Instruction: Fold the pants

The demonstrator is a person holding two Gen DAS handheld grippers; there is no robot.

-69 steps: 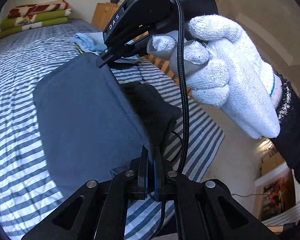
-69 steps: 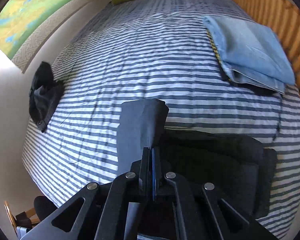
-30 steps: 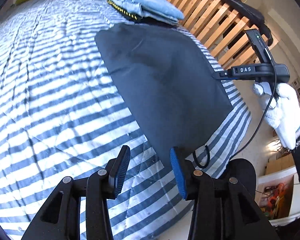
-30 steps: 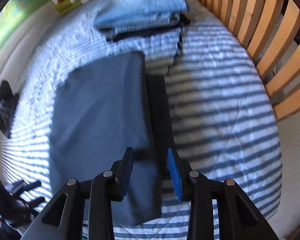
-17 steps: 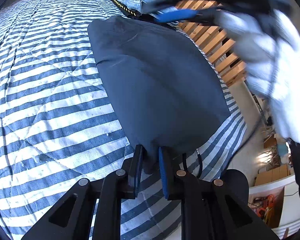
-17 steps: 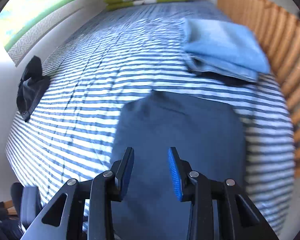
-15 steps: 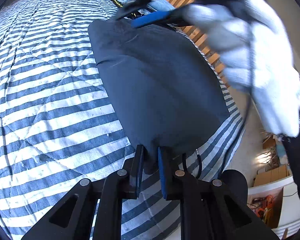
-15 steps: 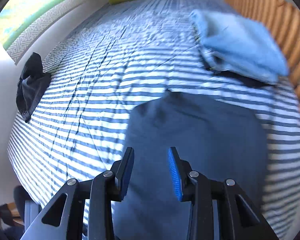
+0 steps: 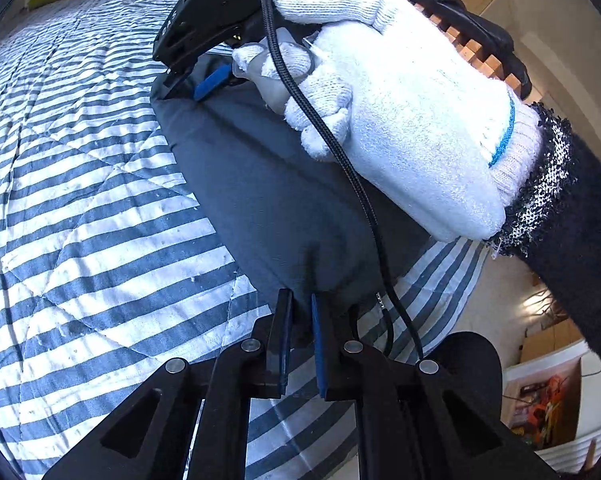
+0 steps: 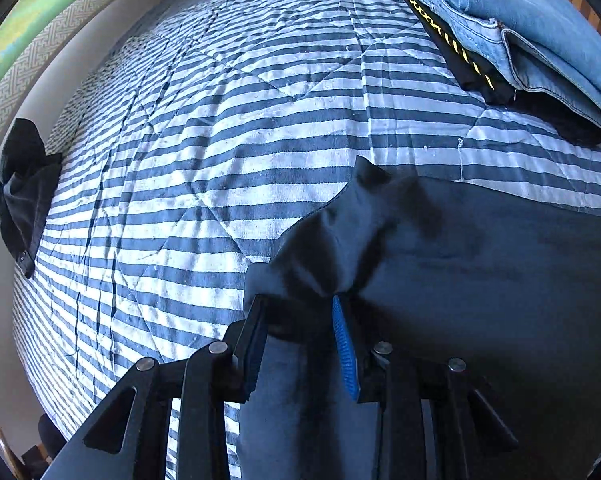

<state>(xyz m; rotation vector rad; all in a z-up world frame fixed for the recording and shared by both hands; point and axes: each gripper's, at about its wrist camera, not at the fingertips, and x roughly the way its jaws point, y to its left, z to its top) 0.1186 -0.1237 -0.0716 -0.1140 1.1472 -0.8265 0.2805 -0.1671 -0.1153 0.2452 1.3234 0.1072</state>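
Observation:
Dark blue-grey pants (image 9: 260, 184) lie folded flat on the striped bed, near its edge. My left gripper (image 9: 298, 308) is closing, and the near corner of the pants is pinched between its pads. At the far corner a white-gloved hand (image 9: 400, 112) holds my right gripper (image 9: 196, 84), tips down on the cloth. From the right wrist, the right gripper (image 10: 296, 308) stands astride a bunched-up corner of the pants (image 10: 480, 280). Its jaws are closing, with a gap still showing beside the cloth.
A stack of folded light-blue jeans (image 10: 520, 20) lies on the striped quilt (image 10: 220, 120) just beyond the pants. A crumpled black garment (image 10: 20, 188) sits at the bed's far left edge. Wooden slats (image 9: 480, 52) border the right side. A black cable (image 9: 360, 188) crosses over the pants.
My left gripper closed onto the near corner of the pants. My right gripper swung from the slat side across the pants and came down on the far corner, bunching the cloth.

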